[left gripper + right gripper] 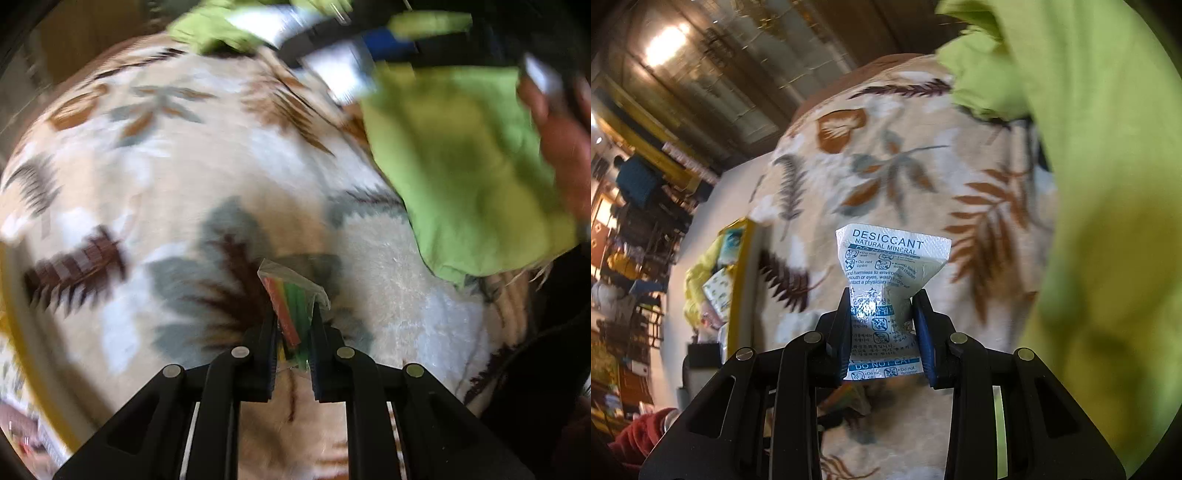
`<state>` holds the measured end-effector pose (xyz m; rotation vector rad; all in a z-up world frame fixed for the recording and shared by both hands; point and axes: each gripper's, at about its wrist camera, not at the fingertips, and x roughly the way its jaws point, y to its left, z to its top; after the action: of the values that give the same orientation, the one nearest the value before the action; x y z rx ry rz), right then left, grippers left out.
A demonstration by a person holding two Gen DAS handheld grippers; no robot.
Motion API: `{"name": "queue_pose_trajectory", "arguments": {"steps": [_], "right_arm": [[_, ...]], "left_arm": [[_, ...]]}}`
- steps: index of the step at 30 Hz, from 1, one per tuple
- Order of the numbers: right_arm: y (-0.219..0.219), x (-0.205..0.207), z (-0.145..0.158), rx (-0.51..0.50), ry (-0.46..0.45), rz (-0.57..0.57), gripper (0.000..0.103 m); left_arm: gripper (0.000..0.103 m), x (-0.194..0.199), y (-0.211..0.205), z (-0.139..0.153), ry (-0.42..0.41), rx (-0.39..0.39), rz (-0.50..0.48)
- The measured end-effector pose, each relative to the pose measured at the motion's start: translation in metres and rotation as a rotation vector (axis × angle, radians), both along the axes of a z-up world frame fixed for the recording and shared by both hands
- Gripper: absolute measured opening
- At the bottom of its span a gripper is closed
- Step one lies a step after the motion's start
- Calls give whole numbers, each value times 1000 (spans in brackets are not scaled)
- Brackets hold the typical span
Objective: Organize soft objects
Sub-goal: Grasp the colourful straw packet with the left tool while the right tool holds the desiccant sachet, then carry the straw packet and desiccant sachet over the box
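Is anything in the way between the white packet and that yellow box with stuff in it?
Nothing visible. The desiccant packet in the right gripper has only the leaf-print blanket between it and the yellow box.

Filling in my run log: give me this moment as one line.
left gripper: shut on clear packet of coloured strips | right gripper: shut on desiccant sachet | surface: leaf-print blanket | nearby: green cloth

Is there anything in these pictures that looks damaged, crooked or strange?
The desiccant packet looks crumpled: the right gripper pinches its middle, so it folds in like an hourglass. The left gripper is shut on a small clear bag of coloured strips. Nothing seems spilled.
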<state>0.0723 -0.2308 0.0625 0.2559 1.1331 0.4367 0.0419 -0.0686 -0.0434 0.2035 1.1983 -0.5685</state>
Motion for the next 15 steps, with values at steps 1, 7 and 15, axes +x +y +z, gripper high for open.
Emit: {"name": "queue_pose_trajectory", "arguments": {"steps": [1,7,15], "right_arm": [[6,-3,1,3,-2,10,30],[51,-24,-2,30,-2,79,30],[111,-46,-2,68,-7,173,30]], "left_arm": [[12,0,10,7,-10,-12,29],[12,-13,66,49,-94,-30,179],[12,-27,116,71,-178,31,333]]}}
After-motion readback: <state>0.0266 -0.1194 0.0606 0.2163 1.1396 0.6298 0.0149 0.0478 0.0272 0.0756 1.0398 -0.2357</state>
